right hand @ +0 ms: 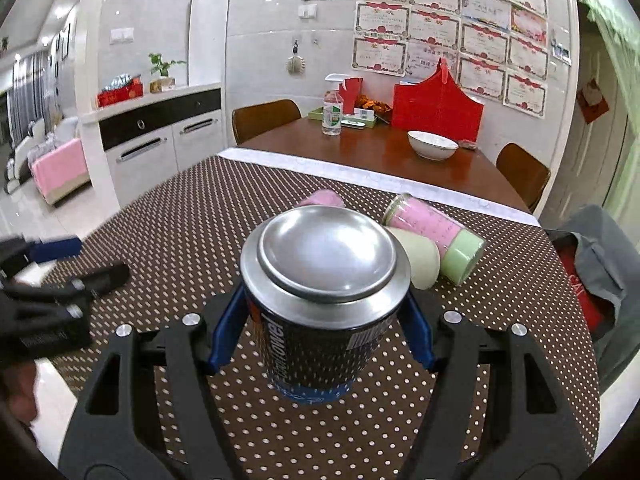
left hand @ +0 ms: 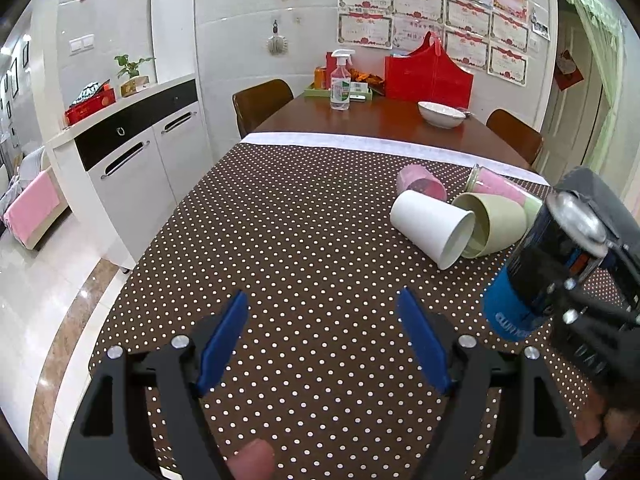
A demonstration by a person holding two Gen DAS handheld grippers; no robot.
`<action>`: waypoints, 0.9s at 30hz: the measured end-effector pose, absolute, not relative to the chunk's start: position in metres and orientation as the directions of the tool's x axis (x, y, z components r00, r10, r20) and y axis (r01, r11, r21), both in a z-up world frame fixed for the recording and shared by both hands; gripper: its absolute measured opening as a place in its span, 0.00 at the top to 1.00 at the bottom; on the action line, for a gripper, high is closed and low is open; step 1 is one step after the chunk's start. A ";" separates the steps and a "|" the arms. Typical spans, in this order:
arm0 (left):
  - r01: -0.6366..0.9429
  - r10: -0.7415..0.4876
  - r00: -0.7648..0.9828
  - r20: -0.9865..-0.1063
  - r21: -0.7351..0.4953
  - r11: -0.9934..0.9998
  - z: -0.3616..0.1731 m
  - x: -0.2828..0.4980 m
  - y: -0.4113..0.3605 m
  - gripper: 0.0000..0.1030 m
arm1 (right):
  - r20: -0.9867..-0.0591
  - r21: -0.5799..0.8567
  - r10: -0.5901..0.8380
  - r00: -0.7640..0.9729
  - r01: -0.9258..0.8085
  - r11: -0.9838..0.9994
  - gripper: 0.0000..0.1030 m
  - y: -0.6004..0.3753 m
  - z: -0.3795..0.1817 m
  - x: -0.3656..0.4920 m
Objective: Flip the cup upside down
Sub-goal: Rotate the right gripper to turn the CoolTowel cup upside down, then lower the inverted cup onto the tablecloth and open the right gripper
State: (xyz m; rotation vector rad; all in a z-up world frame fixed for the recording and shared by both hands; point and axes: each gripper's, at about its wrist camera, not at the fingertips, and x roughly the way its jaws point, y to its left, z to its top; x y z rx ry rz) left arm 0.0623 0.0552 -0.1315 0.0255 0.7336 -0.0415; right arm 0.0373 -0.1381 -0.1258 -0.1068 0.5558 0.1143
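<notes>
The right gripper point(right hand: 322, 344) has its blue-padded fingers point(right hand: 224, 334) closed against the two sides of a dark cylindrical metal cup with a blue band point(right hand: 316, 336), which it holds with the silvery domed base facing up and the blue-banded end toward the brown polka-dot tablecloth point(right hand: 168, 216). Gripping the side wall around its middle makes sense, since it leaves both ends free and lets a wrist roll turn the cup over. In the left wrist view the same cup point(left hand: 532, 276) appears tilted and seemingly just above the cloth, so I judge the flip largely made and the setting down not yet done (whether the lower end touches the cloth, I cannot tell). The left gripper point(left hand: 322, 344) hangs over bare cloth with its fingers spread wide and nothing between them, well apart from the cup, probably kept aside so as not to hinder the turn. Beyond, a white paper cup point(left hand: 432, 228), a pale green cup point(left hand: 494, 222), a pink cup point(left hand: 420, 184) and a pink-filled glass jar point(left hand: 500, 186) lie on their sides, clustered close together. Lowering the cup squarely matters, since a tilted rim could let it topple toward that cluster.
</notes>
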 end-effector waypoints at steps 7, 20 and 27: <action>0.051 -0.021 0.738 -0.674 0.025 0.998 -0.133 0.063 0.053 0.26 | -0.556 -0.088 0.066 0.828 -0.137 0.987 0.35 -0.136 -0.149 0.038; 0.048 -0.012 0.737 -0.676 0.035 0.998 -0.134 0.063 0.054 0.26 | -0.578 -0.085 0.062 0.814 -0.136 0.987 0.34 -0.134 -0.159 0.031; 0.049 -0.011 0.742 -0.671 0.038 0.998 -0.133 0.059 0.051 0.26 | -0.597 -0.025 0.104 0.796 -0.147 0.989 0.06 -0.139 -0.156 0.030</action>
